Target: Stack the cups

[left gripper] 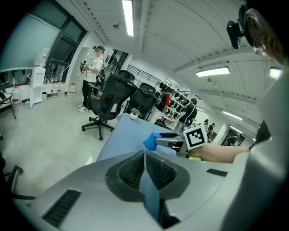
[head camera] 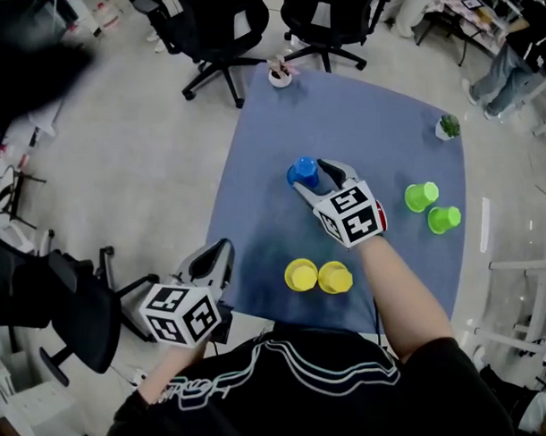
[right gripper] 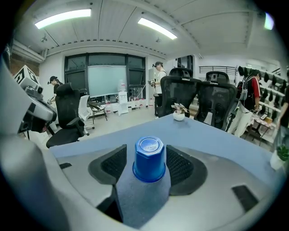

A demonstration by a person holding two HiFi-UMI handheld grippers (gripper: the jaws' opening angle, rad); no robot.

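Now right jaws tight on inverted blue cup, left jaws together.

Bright ceiling strip lights, soft shadows, fisheye-warped edges

The floor is pale grey and shiny. Black chairs on wheels stand at the far side of a table with a blue cloth on it. Long white lights glow on the curved white ceiling (two bright strips), and big dark-framed windows fill the far wall.
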